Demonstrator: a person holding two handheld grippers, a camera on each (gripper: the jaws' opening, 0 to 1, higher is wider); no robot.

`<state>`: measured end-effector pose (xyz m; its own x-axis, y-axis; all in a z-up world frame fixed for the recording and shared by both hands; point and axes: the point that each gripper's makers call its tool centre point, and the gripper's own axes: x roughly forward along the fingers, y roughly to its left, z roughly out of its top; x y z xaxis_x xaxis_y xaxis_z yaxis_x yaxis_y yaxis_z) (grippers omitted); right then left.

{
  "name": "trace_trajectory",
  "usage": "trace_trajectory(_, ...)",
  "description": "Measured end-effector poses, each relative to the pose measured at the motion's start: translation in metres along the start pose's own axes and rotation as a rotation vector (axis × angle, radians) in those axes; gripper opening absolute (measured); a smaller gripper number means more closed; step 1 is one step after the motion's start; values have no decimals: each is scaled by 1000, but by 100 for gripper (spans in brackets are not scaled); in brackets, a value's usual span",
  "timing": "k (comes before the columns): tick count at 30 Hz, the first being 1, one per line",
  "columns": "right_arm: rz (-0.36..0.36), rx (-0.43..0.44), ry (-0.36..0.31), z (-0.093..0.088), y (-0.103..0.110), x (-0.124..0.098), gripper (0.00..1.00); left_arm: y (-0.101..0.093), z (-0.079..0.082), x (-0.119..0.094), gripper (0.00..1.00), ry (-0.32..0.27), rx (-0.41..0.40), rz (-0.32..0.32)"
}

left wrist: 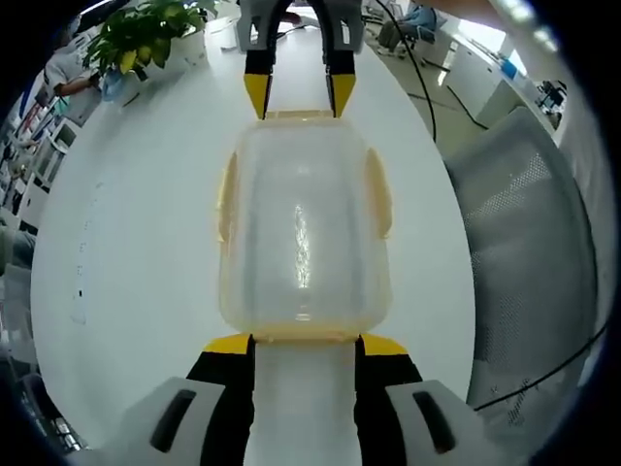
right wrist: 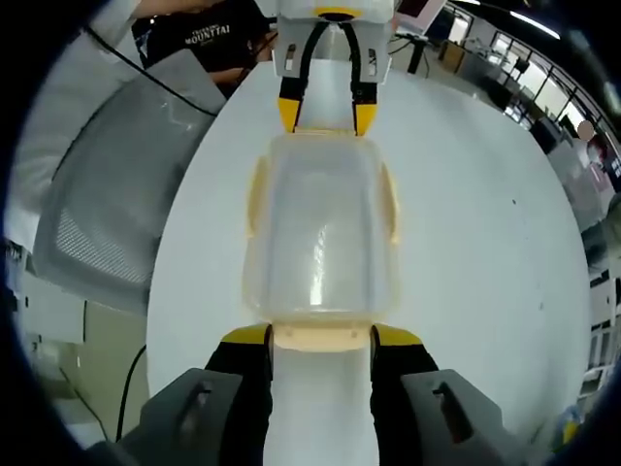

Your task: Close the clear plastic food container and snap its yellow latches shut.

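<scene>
The clear plastic container [left wrist: 303, 233] [right wrist: 320, 228] lies lid-on on the white round table [left wrist: 146, 243] [right wrist: 475, 243], with pale yellow latches on its sides [left wrist: 380, 189] [right wrist: 257, 199]. My left gripper [left wrist: 306, 344] is open at one short end; its yellow tips flank the end latch [left wrist: 306, 335]. My right gripper [right wrist: 322, 340] is open at the opposite end, and its tips flank that end's latch [right wrist: 322, 337]. Each gripper shows across the box in the other's view: the right gripper [left wrist: 299, 95] and the left gripper [right wrist: 326, 116]. Whether the latches are snapped down I cannot tell.
A grey mesh office chair [left wrist: 529, 243] [right wrist: 107, 194] stands right beside the table edge. A potted plant [left wrist: 146, 34] sits at the table's far side. A person in a dark shirt [right wrist: 204, 39] is behind the left gripper. Black cables [left wrist: 427, 87] trail nearby.
</scene>
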<state>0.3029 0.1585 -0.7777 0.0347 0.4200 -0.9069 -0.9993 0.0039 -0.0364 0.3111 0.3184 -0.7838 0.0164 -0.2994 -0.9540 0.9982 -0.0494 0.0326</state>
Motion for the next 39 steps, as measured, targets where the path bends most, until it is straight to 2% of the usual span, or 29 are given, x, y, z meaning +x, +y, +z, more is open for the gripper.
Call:
trace_trajectory(9,-10,3,4,-1,0,1,36,1,-1,0,35,8,23,10)
trace_trajectory(19,-20,51,15,-4,0,5,36,1,-2,1,35,-10,45,17)
trace_trajectory(26,-32,45,20,-5,0,8,37,4,-4,3,34,7,75,35)
trace_trajectory(31,-35,45,20,-5,-2,8,37,4,-6,2,30,7,64,34)
trace_trajectory(39,-30,67,18,-4,-2,10,37,4,-13,5,33,33,32,31)
